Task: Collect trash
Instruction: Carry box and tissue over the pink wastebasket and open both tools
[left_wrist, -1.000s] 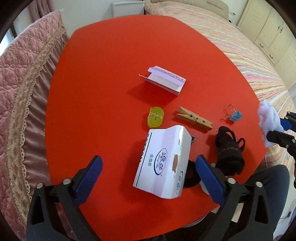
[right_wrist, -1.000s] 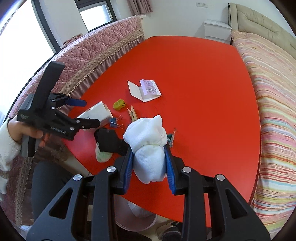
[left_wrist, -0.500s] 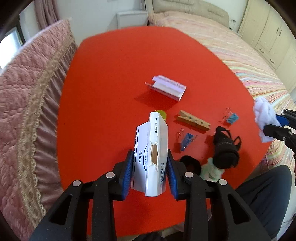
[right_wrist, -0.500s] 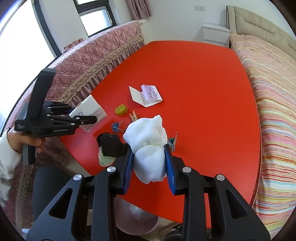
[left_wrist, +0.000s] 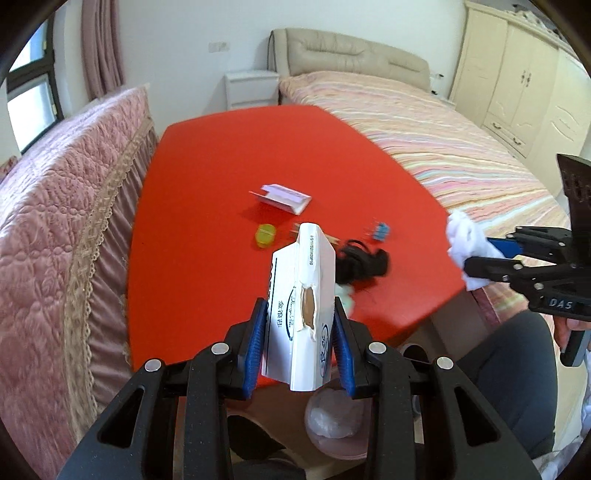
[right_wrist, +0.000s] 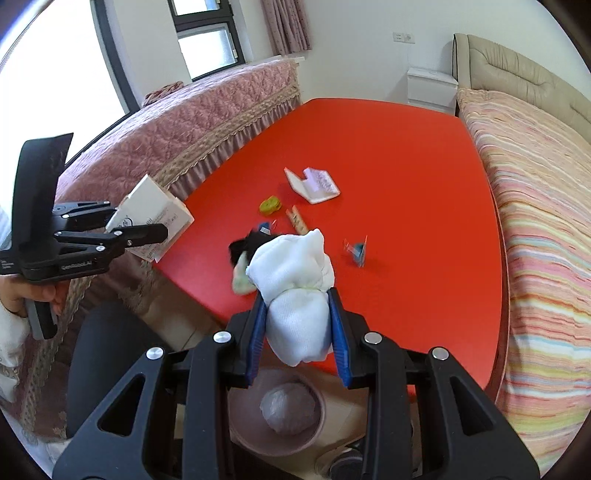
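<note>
My left gripper (left_wrist: 300, 325) is shut on a white tissue box (left_wrist: 301, 302) with a torn slot and holds it in the air past the near edge of the red table (left_wrist: 229, 177). My right gripper (right_wrist: 298, 328) is shut on a white crumpled tissue wad (right_wrist: 295, 280), also lifted off the table. A pink trash bin (right_wrist: 277, 413) with a wad inside stands on the floor below both grippers; it also shows in the left wrist view (left_wrist: 332, 424). The box also shows in the right wrist view (right_wrist: 151, 218), the wad in the left wrist view (left_wrist: 465, 240).
On the table lie an open small white carton (right_wrist: 314, 181), a yellow round item (right_wrist: 270, 204), a wooden clothespin (right_wrist: 297, 221), a blue binder clip (right_wrist: 356, 249) and a black object (left_wrist: 364, 260) over a pale green scrap. Beds flank the table. A person's dark trouser leg (left_wrist: 509, 373) is by the bin.
My left gripper shut on the tissue box, lifted it off the table and drew back over the table's near edge. My right gripper kept the tissue wad and drew back towards the bin.
</note>
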